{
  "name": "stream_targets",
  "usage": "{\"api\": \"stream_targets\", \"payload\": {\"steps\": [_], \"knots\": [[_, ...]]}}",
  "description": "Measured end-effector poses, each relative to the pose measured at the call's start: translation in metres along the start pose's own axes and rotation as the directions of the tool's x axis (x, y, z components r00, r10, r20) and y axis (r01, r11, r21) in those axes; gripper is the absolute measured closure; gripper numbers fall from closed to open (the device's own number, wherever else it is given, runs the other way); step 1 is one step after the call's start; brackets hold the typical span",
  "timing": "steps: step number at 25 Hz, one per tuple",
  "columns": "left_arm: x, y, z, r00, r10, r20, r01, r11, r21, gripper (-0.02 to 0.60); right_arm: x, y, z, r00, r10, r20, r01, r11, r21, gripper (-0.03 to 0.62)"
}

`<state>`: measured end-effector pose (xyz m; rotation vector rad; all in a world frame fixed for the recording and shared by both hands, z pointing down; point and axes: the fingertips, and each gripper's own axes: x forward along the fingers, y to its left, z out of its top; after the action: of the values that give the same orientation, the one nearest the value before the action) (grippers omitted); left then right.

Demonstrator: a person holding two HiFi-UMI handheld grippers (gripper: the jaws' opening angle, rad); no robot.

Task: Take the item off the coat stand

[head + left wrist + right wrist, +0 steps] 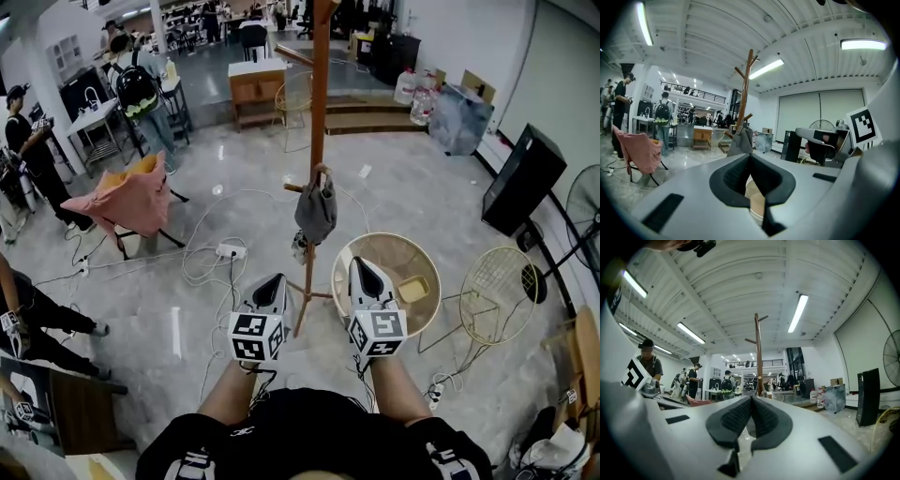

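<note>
Hanging: grey bag (pixel 316 211) on coat stand (pixel 320 94) | left gripper (pixel 274 279) fingers together | right gripper (pixel 362 264) fingers together

Grey floor (pixel 412 187) with cables (pixel 192 274), round basket (pixel 398 255)

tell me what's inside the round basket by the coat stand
One yellow square item lies in the round basket. The right gripper covers its left side, hiding anything there.

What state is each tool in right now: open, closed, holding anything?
Left tool: closed, nothing between its jaws.
Right tool: closed, nothing between its jaws.
</note>
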<state>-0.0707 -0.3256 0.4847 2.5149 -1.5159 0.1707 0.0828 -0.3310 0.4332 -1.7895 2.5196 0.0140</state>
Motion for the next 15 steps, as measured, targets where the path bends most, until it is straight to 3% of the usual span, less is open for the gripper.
{"api": "stream_targets", "payload": {"steps": [15], "knots": [[0.082,0.076,0.034,1.0,0.014,0.003,-0.014,1.0,-0.02,0.569,0.123,-0.012,0.007,1.0,0.008,0.005,-0.008,1.0,-0.017,0.579]]}}
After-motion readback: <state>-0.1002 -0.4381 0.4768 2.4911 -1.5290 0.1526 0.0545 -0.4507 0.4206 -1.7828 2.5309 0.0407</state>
